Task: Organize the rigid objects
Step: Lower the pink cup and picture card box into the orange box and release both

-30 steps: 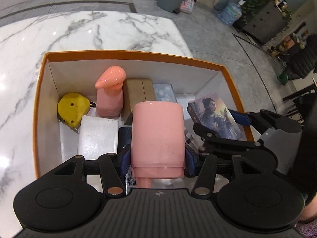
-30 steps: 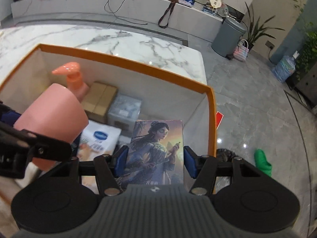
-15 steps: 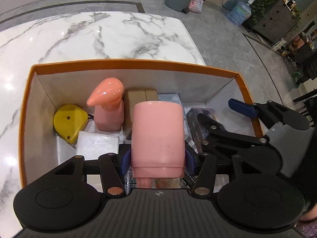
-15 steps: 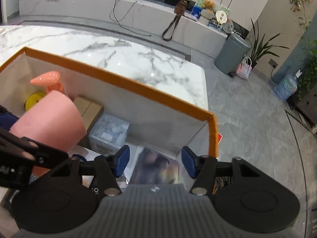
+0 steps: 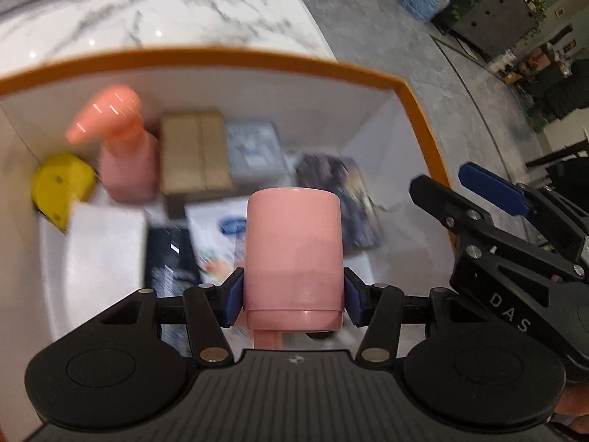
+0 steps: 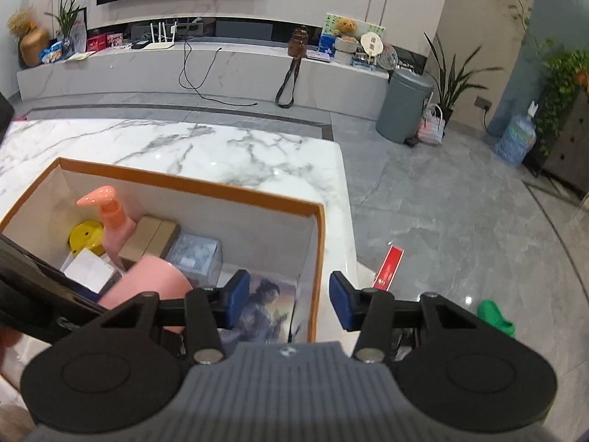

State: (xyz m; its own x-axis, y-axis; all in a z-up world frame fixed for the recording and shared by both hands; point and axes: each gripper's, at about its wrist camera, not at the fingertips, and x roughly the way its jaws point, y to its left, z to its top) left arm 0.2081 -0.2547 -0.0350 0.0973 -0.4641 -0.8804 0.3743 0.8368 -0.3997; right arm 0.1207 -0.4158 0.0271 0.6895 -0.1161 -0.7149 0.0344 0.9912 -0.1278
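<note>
A pink cup [image 5: 294, 243] is clamped bottom-forward between the blue pads of my left gripper [image 5: 293, 296], which hangs over the orange-rimmed box [image 5: 221, 57]. The cup [image 6: 154, 280] also shows at the left of the right wrist view. A picture card pack [image 5: 338, 202] lies flat inside the box by its right wall. My right gripper [image 6: 291, 304] hovers above that wall, over the card pack [image 6: 265, 305]. Its jaws are closing with nothing between them.
Inside the box are a pink pump bottle [image 5: 125, 158], a yellow tape measure [image 5: 62, 188], a brown carton [image 5: 195, 151], a clear pack [image 5: 254, 151] and a white box [image 5: 106, 243]. The box stands on a marble table [image 6: 221, 143] near its right edge, with floor beyond.
My right gripper let go of the picture card pack, which now lies in the box, and lifted back above the wall. My left gripper carried the cup lower over the box.
</note>
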